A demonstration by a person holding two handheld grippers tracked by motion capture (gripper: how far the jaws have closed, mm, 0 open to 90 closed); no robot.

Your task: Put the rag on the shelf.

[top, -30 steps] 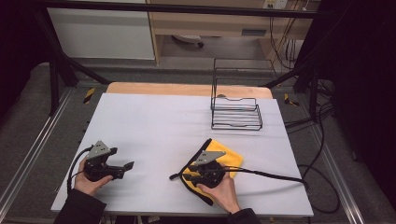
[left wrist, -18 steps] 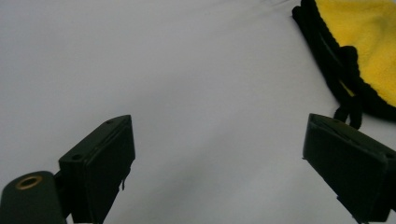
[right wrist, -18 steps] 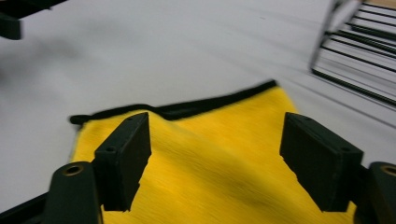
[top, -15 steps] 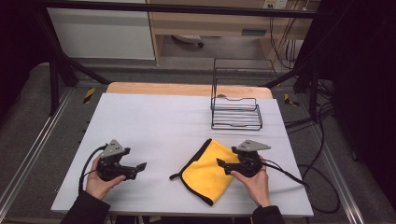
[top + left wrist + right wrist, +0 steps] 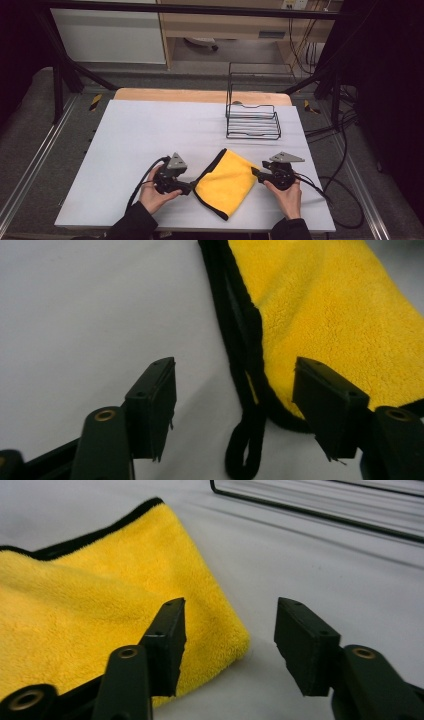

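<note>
On the near half of the white table [image 5: 150, 130], a folded yellow cloth [image 5: 226, 181] with black edging lies flat, squarely between the two grippers, and both are closing the frame on it from opposite sides. The left gripper [image 5: 189, 187], held low in the person's left hand [image 5: 155, 192], sits just beside the cloth's left edge, its tips pointing right at the black trim. In the left gripper view the jaws stand wide apart with nothing between them but bare table and the cloth's hem: the black hanging loop [image 5: 245, 450] lies right in the gap, and the yellow cloth [image 5: 330, 315] spreads up and away behind the right-hand jaw, which overlaps the cloth's corner in the picture. Over on the other side, the right gripper [image 5: 256, 173] points left at the cloth's right corner, just beside it, gripped by the right hand [image 5: 286, 192]. In the right gripper view its jaws are also spread open and empty, the rounded folded corner of the cloth [image 5: 100, 600] lying in front of the left-hand jaw and reaching into the gap, whether touching I cannot tell. Farther back on the table, well apart from all this, stands a black wire rack [image 5: 252, 117], its base bar crossing the top of the right gripper view
</note>
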